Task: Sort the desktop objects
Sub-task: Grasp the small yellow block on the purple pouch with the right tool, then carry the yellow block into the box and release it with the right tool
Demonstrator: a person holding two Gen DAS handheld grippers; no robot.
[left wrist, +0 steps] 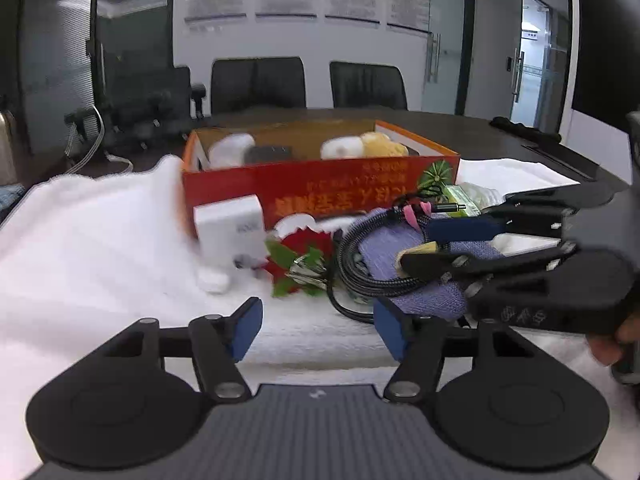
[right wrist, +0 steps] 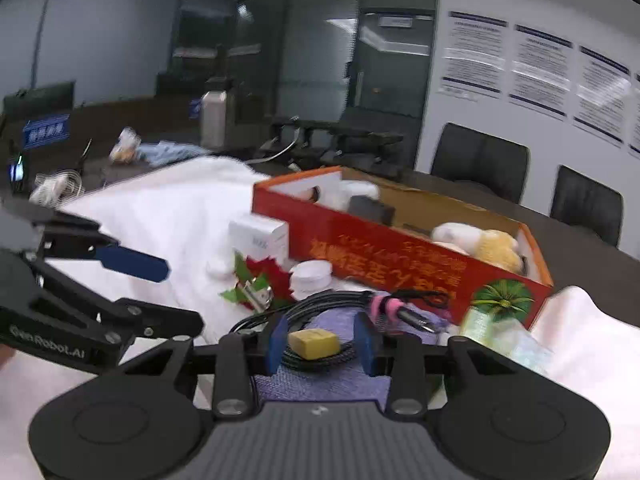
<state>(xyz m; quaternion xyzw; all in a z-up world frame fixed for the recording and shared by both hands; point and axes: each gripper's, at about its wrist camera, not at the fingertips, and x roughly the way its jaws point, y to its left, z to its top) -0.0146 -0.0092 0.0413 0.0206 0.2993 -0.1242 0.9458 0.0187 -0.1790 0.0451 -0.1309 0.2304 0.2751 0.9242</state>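
Note:
A red cardboard box (left wrist: 320,188) (right wrist: 400,256) stands on a white towel (left wrist: 100,248) and holds several white, dark and yellow items. In front of it lie a white box (left wrist: 230,232) (right wrist: 260,238), a red flower clip (left wrist: 296,268) (right wrist: 260,284), a coiled black cable (left wrist: 360,268) (right wrist: 320,312) and a purple cloth (left wrist: 424,292) (right wrist: 324,380). A small yellow block (right wrist: 314,343) (left wrist: 416,249) rests on the cable. My right gripper (right wrist: 320,346) (left wrist: 424,246) is open with its jaws either side of the block, gaps showing. My left gripper (left wrist: 318,328) is open and empty over the towel.
A white round jar (right wrist: 310,276) stands by the flower clip. A green packet (right wrist: 504,340) lies at the box's right corner. Black chairs (left wrist: 256,84) stand behind the dark table (left wrist: 500,140). A metal bottle (right wrist: 214,118) and clutter sit at the far left.

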